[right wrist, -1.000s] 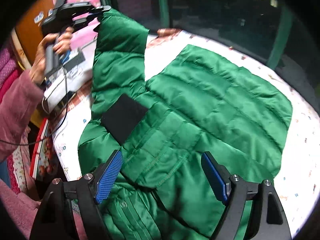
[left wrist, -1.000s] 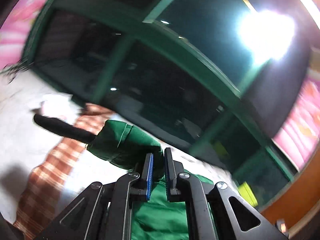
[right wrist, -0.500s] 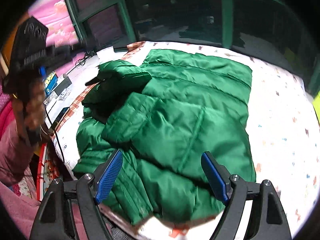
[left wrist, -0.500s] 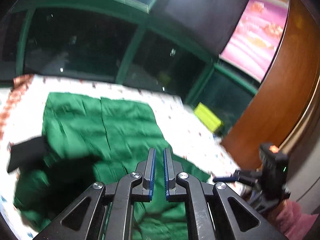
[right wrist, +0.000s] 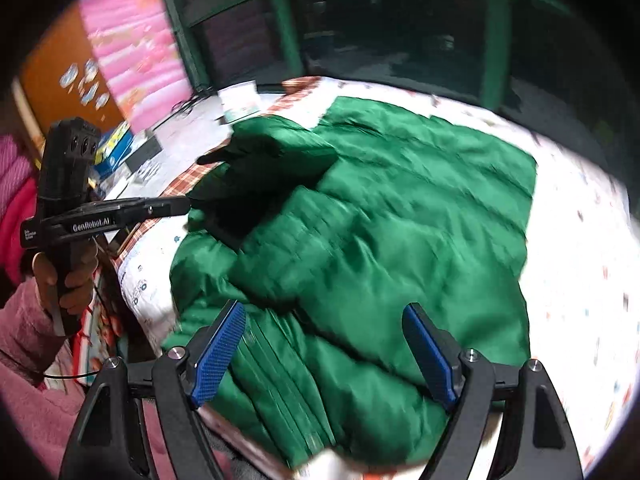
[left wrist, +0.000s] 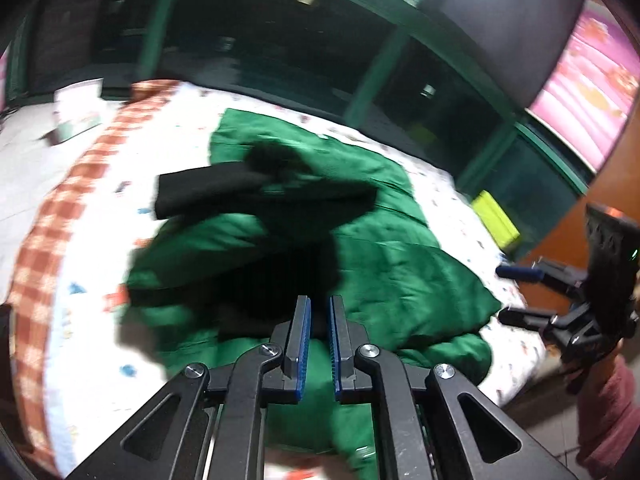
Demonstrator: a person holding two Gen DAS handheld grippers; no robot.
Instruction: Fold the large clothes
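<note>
A green puffer jacket lies spread on the bed. One sleeve is folded across its body, and the black cuff points to the bed's left side. My left gripper is shut, with nothing visible between its blue pads. It hangs over the jacket's near edge, its tip by the folded sleeve. My right gripper stands wide open above the jacket's near hem and touches nothing.
The bed sheet is white with small prints, and an orange checked cloth runs along its left side. Boxes and cables crowd the far left. A yellow-green item lies by the green-framed window.
A second ago my left gripper held the sleeve up in the air. It has let go, the sleeve now lies over the jacket, and the gripper has swung down toward the bed.
</note>
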